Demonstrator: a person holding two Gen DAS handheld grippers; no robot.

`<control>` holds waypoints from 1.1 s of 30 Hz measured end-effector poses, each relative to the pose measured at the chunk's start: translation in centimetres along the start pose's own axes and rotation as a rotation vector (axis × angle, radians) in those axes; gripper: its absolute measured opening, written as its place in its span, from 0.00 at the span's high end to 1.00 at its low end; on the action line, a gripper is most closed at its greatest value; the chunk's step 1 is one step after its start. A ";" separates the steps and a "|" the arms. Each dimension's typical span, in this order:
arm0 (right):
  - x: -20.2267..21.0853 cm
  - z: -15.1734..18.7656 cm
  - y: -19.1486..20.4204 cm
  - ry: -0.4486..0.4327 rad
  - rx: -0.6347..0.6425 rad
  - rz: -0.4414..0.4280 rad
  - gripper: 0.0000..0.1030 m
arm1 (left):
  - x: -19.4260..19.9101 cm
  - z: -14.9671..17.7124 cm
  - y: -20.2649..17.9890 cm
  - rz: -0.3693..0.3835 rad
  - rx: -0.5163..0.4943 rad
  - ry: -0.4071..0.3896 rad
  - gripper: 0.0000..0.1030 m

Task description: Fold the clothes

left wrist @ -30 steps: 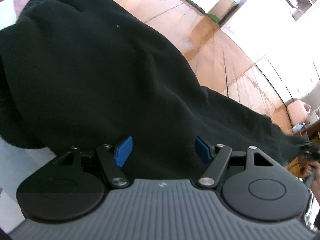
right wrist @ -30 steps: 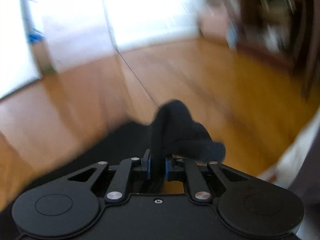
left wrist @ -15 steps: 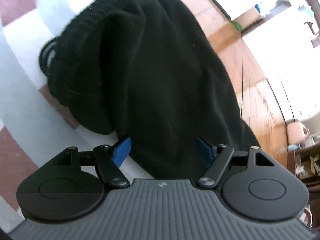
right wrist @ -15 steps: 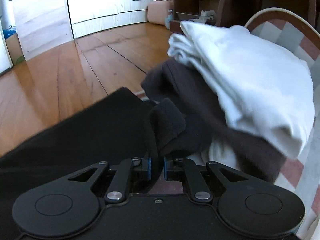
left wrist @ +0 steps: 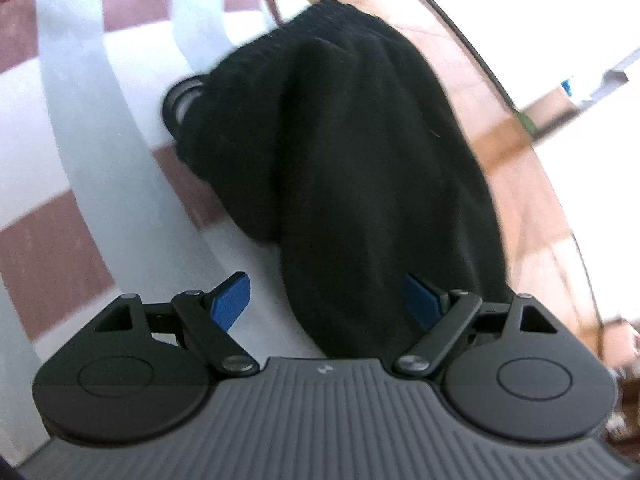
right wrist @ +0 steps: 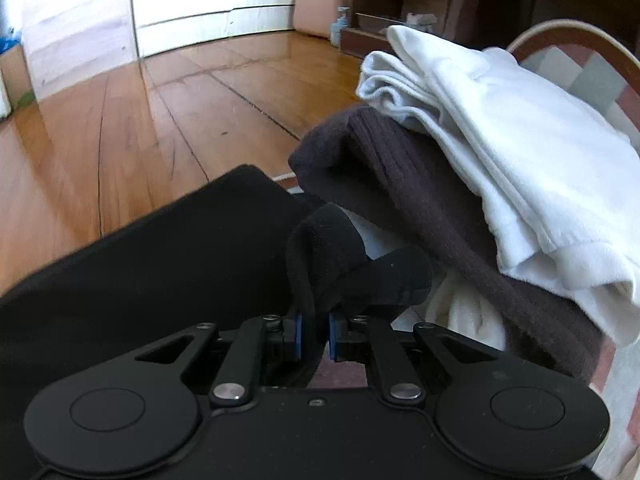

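Observation:
A black knit garment (left wrist: 360,168) lies in a long heap on the red-and-white checked cloth (left wrist: 80,160), its ribbed hem at the far end. My left gripper (left wrist: 328,300) hovers over its near end, jaws opening wide, the fabric lying between the blue pads (left wrist: 232,300) without being pressed. In the right wrist view the same black garment (right wrist: 160,264) spreads to the left, and my right gripper (right wrist: 314,338) is shut on a bunched fold of it.
A pile of clothes sits right of the right gripper: a dark brown ribbed piece (right wrist: 420,200) under a folded white one (right wrist: 520,160). Wooden floor (right wrist: 140,120) lies beyond the table edge, with white cabinets, a pink case (right wrist: 320,12) and a dark shelf behind.
The left gripper's jaws have spread wider and the view swung, showing more checked cloth left of the garment. The right gripper swept over to beside the clothes pile, still gripping the black fold.

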State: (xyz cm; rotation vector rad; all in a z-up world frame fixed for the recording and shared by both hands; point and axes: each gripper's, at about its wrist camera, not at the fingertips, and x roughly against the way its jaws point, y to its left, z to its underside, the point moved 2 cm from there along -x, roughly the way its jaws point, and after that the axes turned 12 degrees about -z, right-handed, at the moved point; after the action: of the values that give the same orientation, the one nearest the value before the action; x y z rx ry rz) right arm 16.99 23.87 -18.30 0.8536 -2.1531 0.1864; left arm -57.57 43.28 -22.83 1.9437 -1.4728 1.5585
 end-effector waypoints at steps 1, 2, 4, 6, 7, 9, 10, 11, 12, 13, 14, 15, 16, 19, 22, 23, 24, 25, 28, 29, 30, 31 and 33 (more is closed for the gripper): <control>0.1 0.1 -0.3 -0.001 -0.015 -0.004 0.88 | -1.0 -0.2 0.0 0.017 0.019 0.013 0.14; 0.0 0.3 -0.6 -0.001 -0.026 -0.010 0.88 | -1.7 -0.1 -0.6 0.055 0.051 0.004 0.09; -0.4 0.7 -1.2 0.006 -0.040 -0.033 0.87 | -3.0 -0.1 -1.6 0.125 0.110 -0.010 0.00; -1.0 0.8 -1.8 0.007 -0.055 -0.065 0.87 | -4.0 -0.2 -2.2 0.132 0.110 0.023 0.00; -1.1 0.9 -2.1 0.000 -0.065 -0.079 0.87 | -4.1 -0.7 -2.5 0.134 0.095 0.000 0.00; -1.3 0.7 -2.2 -0.005 -0.078 -0.088 0.87 | -4.5 -1.9 -2.5 0.121 0.097 -0.024 0.01; -1.5 0.5 -2.1 -0.004 -0.078 -0.086 0.87 | -4.7 -2.7 -1.9 0.136 0.135 -0.042 0.03; -1.5 0.2 -2.0 -0.002 -0.074 -0.086 0.87 | -4.9 -3.4 -1.3 0.149 0.169 -0.057 0.05; -1.5 -0.1 -1.8 0.000 -0.069 -0.087 0.87 | -5.1 -4.4 -0.8 0.151 0.184 -0.060 0.10; -1.4 -0.6 -1.7 0.003 -0.070 -0.089 0.87 | -5.4 -5.4 -0.3 0.154 0.199 -0.063 0.40; -0.9 -1.0 -1.5 0.004 -0.074 -0.095 0.87 | -5.6 -6.4 0.1 0.157 0.202 -0.065 0.51; -0.3 -1.7 -1.4 0.001 -0.082 -0.106 0.88 | -5.6 -7.4 0.0 0.166 0.156 -0.065 0.56; 0.5 -2.5 -1.4 -0.006 -0.097 -0.126 0.89 | -5.1 -8.2 0.0 0.193 0.135 -0.074 0.60; 3.9 -5.2 -1.3 -0.042 -0.147 -0.204 0.90 | -1.4 -9.3 -1.5 0.237 0.019 -0.183 0.68; 8.6 -6.1 -2.5 -0.113 -0.141 -0.333 0.91 | 3.2 -9.7 -1.4 0.299 -0.038 -0.256 0.69; 9.7 -5.1 -3.6 -0.121 -0.163 -0.344 0.91 | 4.3 -9.5 -0.2 0.328 -0.011 -0.250 0.69; 10.7 -3.8 -4.9 -0.123 -0.193 -0.346 0.91 | 5.1 -8.6 1.8 0.349 0.033 -0.233 0.70; 11.0 -2.0 -6.3 -0.106 -0.239 -0.341 0.91 | 5.3 -7.8 3.9 0.349 0.084 -0.205 0.70; 9.4 3.9 -9.3 0.004 -0.287 -0.305 0.91 | 1.0 -10.7 3.2 0.251 0.128 -0.115 0.71; 9.0 5.3 -9.9 0.024 -0.303 -0.300 0.91 | 0.8 -10.7 3.1 0.214 0.106 -0.103 0.71; 8.8 6.2 -10.3 0.031 -0.326 -0.301 0.91 | 1.1 -10.7 2.8 0.197 0.079 -0.111 0.73; 9.3 6.4 -10.4 0.016 -0.331 -0.316 0.91 | 1.6 -10.6 2.4 0.185 0.054 -0.123 0.73; 11.1 5.7 -10.3 -0.021 -0.310 -0.358 0.91 | 3.1 -10.6 2.0 0.195 0.017 -0.170 0.73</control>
State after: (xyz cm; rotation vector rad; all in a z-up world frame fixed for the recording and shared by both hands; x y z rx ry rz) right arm 14.89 8.04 -15.50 1.0371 -1.9408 -0.3296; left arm -65.63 48.17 -16.81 2.0392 -1.7703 1.5170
